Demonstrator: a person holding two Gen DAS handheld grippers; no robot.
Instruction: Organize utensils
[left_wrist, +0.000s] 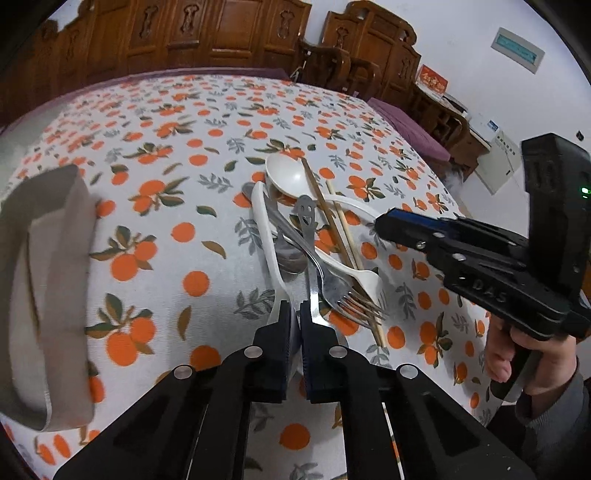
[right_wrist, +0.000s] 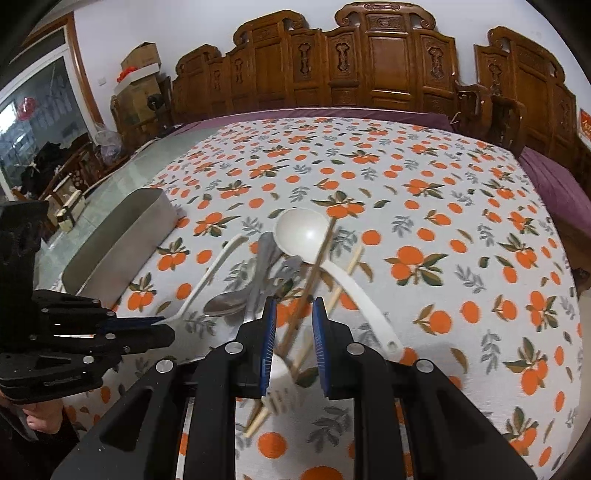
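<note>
We see a tablecloth (right_wrist: 461, 206) printed with oranges spread out ahead of both grippers. A grey metal box (right_wrist: 122, 243) lies well to the left of our left gripper (left_wrist: 294, 314); its walls show blurred in the left wrist view. The pile of utensils sits straight ahead of both grippers. In it, a white ladle (right_wrist: 301, 230) has its bowl at the far end, chopsticks (right_wrist: 314, 273) run diagonally across it, a metal fork (left_wrist: 332, 284) points its tines back toward our left gripper, and a metal spoon (right_wrist: 225, 304) lies beside a white plastic spoon (left_wrist: 266, 229). Our left gripper's jaws are nearly together, pinching that white spoon's handle. Our right gripper (right_wrist: 294, 339) stands part-way open, holding nothing, with the chopsticks passing between its blue pads (right_wrist: 269, 343).
</note>
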